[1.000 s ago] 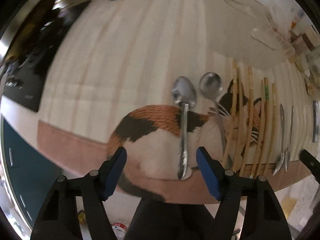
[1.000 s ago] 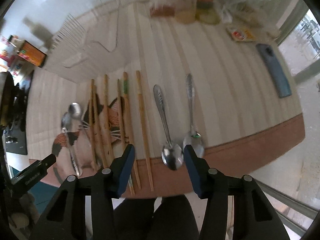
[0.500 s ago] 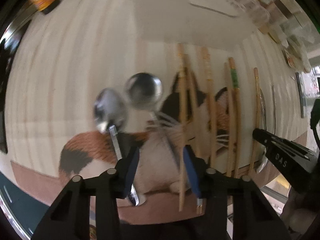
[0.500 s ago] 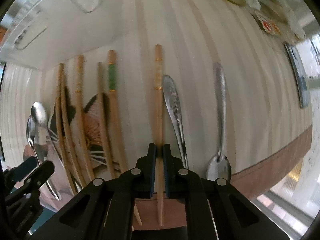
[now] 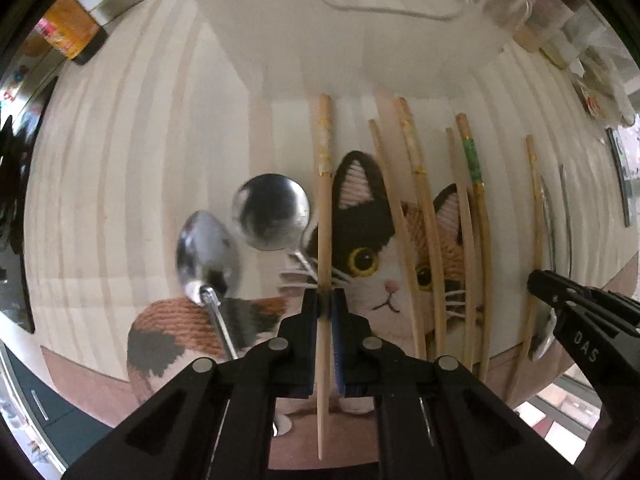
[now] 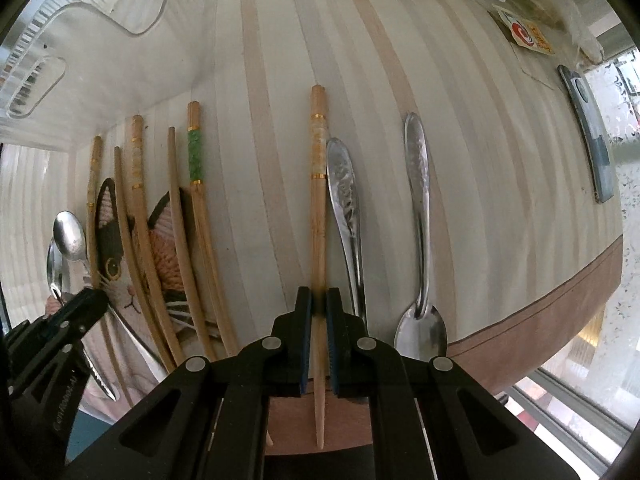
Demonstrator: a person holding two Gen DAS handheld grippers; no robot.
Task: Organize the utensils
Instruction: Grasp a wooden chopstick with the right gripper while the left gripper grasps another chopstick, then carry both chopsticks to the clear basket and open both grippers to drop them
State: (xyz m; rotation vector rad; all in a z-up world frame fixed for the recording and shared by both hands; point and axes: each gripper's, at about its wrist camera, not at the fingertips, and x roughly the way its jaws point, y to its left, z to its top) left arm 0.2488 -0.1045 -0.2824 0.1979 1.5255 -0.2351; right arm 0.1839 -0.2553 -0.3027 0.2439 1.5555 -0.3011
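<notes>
Pale bamboo runs between the pads of each tool. The left tool (image 5: 327, 307) is closed tight on the leftmost chopstick (image 5: 324, 208), gripping it at about mid-length, so the thick gold-patterned end reaches ahead toward the clear tray (image 5: 360, 40) and the thin tip trails back between the black arms. This stick lies over the edge of the cat-print mat (image 5: 384, 280), just beside the round spoon (image 5: 272, 212) and near the oval spoon (image 5: 208, 252). The right tool (image 6: 319, 307) is likewise clamped narrow on the rightmost chopstick (image 6: 318, 184), which has gold rings and lies on the striped table (image 6: 460, 100), touching or almost touching the embossed steel spoon handle (image 6: 344, 196) on its right. The other chopsticks (image 6: 192, 216) lie in a loose row between the two held ones.
</notes>
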